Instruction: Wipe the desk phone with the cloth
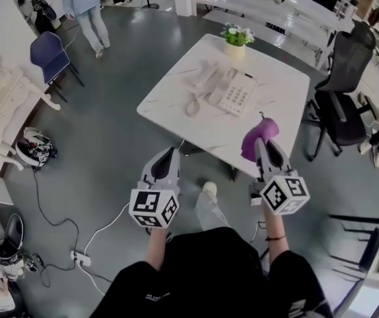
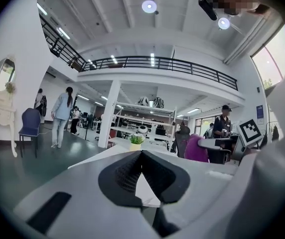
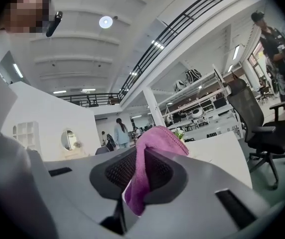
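Note:
The cream desk phone (image 1: 233, 94) lies on the white table (image 1: 275, 111), its handset (image 1: 205, 79) on its left side. My right gripper (image 1: 264, 142) (image 3: 141, 154) is shut on a purple cloth (image 1: 256, 140) (image 3: 155, 137), held in the air over the table's near edge, short of the phone. The cloth bunches above the jaws and hangs down between them. Left of it, my left gripper (image 1: 171, 152) (image 2: 142, 154) hangs above the floor in front of the table, with its jaws together and nothing in them. In both gripper views the phone is hidden.
A small flower pot (image 1: 236, 40) stands at the table's far corner, and a pale brush-like object (image 1: 192, 105) lies left of the phone. A black office chair (image 1: 344, 78) is right of the table. Cables and a power strip (image 1: 81, 258) cross the floor on the left. A person (image 1: 86, 6) walks far off.

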The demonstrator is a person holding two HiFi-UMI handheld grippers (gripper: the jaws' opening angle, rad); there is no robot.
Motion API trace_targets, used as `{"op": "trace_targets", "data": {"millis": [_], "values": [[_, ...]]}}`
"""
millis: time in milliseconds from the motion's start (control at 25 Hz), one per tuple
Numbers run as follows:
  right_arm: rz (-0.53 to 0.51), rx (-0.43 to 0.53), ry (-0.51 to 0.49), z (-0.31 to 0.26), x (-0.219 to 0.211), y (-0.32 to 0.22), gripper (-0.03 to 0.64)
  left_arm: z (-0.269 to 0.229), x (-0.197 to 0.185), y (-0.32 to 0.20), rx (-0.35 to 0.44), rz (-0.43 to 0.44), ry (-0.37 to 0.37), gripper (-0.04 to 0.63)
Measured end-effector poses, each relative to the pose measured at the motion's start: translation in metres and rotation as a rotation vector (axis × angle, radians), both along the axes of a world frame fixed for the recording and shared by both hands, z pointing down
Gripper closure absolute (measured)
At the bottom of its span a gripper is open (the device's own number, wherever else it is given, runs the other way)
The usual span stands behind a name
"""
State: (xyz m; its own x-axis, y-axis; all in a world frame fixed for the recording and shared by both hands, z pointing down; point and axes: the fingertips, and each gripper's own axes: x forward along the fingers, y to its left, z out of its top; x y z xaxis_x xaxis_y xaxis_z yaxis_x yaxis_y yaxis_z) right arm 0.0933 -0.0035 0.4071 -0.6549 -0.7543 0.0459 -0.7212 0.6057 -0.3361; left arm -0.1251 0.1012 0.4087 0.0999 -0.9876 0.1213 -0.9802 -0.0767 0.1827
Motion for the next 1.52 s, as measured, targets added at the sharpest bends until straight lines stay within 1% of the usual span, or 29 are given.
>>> {"op": "trace_targets", "data": {"millis": [280,400,640,880,1040,1160,1360,1520], "values": [[0.029,-0.061,0.032,0.019,-0.026,-0.093,0.583,0.019,-0.017,-0.097,-0.068,0.05,0.021,0.597],[0.047,-0.065,0.038,0.02,-0.035,-0.129,0.583,0.025,-0.024,-0.137,-0.087,0.082,0.032,0.597],[0.077,-0.055,0.089,0.024,-0.043,-0.187,0.583,0.041,-0.025,-0.202,-0.131,0.133,0.059,0.597],[0.1,-0.081,0.121,0.038,-0.04,-0.222,0.583,0.052,-0.022,-0.237,-0.172,0.164,0.071,0.597],[0.078,-0.077,0.166,0.045,-0.045,-0.237,0.583,0.062,-0.021,-0.255,-0.205,0.183,0.073,0.597],[0.075,-0.067,0.21,0.049,-0.048,-0.249,0.583,0.07,-0.02,-0.268,-0.232,0.204,0.077,0.597],[0.11,-0.075,0.277,0.063,-0.044,-0.279,0.583,0.091,-0.018,-0.291,-0.287,0.236,0.099,0.597],[0.116,-0.058,0.375,0.067,-0.048,-0.308,0.583,0.105,-0.017,-0.308,-0.331,0.255,0.113,0.597]]}}
